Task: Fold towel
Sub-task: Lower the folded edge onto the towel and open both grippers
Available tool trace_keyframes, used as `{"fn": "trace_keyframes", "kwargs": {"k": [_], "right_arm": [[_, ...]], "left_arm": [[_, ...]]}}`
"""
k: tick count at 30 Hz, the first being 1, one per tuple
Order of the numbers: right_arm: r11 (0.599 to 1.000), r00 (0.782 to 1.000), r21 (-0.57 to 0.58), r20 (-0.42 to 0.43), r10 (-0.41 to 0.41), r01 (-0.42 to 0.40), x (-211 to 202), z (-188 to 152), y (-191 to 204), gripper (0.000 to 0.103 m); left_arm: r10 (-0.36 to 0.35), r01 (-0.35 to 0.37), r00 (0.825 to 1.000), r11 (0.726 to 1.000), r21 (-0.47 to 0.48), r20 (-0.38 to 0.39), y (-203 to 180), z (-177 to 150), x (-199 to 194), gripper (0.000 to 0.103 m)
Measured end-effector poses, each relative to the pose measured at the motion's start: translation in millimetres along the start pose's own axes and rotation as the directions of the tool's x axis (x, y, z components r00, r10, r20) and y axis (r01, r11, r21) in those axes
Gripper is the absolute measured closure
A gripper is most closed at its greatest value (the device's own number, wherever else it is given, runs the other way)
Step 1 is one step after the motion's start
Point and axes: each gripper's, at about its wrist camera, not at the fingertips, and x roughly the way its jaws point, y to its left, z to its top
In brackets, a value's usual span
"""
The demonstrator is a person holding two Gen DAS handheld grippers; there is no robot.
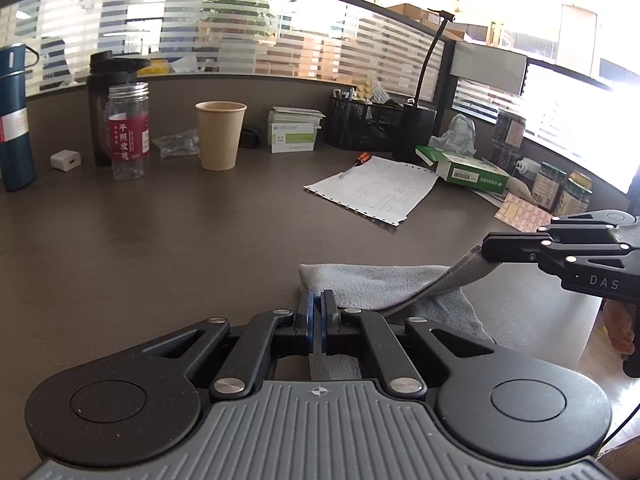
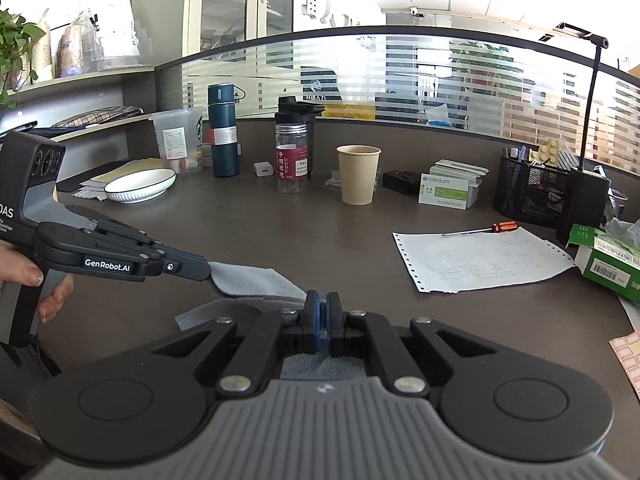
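A grey towel [image 1: 380, 282] lies folded on the dark brown desk [image 1: 180, 240], close in front of me. My left gripper [image 1: 318, 300] is shut on the towel's near left corner. My right gripper [image 1: 486, 250] comes in from the right, shut on the towel's right corner and lifting that edge a little off the desk. In the right wrist view the right gripper [image 2: 322, 306] is shut on the towel [image 2: 256, 280], and the left gripper [image 2: 206, 270] pinches its far left corner.
Behind the towel lie a printed sheet [image 1: 376, 190] and an orange-handled screwdriver [image 1: 356, 162]. A paper cup [image 1: 220, 134], a clear jar [image 1: 129, 130], a blue flask [image 1: 14, 118], a card box [image 1: 294, 136], a mesh organiser [image 1: 362, 122] and a green tissue box [image 1: 464, 168] stand further back. A white plate [image 2: 140, 186] sits far left.
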Motion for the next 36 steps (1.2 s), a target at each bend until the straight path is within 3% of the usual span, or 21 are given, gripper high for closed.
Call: {"fn": "trace_keyframes", "kwargs": {"k": [8,9,13,15,18,20,26,28,36], "right_arm": [[1.000,1.000,-0.004,-0.006,-0.005,0.005,-6,-3,3,0.099],[1.000,1.000,-0.005,-0.008,-0.004,0.004,-6,-3,3,0.099],[1.000,1.000,0.001,-0.012,-0.003,0.003,-5,-4,4,0.099],[1.000,1.000,0.006,-0.012,0.000,0.000,-3,-4,4,0.099],[1.000,1.000,0.012,-0.015,-0.001,0.001,-2,-5,3,0.099],[1.000,1.000,0.012,-0.016,-0.002,0.002,-3,-5,3,0.099],[1.000,1.000,0.017,-0.018,-0.006,0.006,-4,-5,2,0.099],[1.000,1.000,0.018,-0.019,-0.005,0.006,-4,-6,2,0.099],[1.000,1.000,0.022,-0.017,-0.004,0.005,-5,-7,1,0.099]], "left_arm": [[-0.029,0.030,1.000,1.000,0.009,-0.004,-2,-3,-3,0.100],[-0.032,0.032,0.999,0.999,0.008,-0.006,-1,-4,-3,0.098],[-0.034,0.034,0.999,0.999,0.015,-0.034,-4,-9,3,0.069],[-0.038,0.039,0.999,0.999,0.018,-0.036,-5,-10,5,0.069],[-0.039,0.039,0.998,0.999,0.018,-0.044,-5,-10,9,0.070],[-0.039,0.040,0.998,0.999,0.018,-0.050,-4,-11,12,0.082],[-0.044,0.046,0.997,0.999,0.016,-0.064,-4,-13,20,0.089],[-0.041,0.042,0.997,0.999,0.014,-0.068,-3,-13,22,0.098],[-0.062,0.062,0.997,0.998,-0.002,-0.044,1,-3,16,0.100]]}}
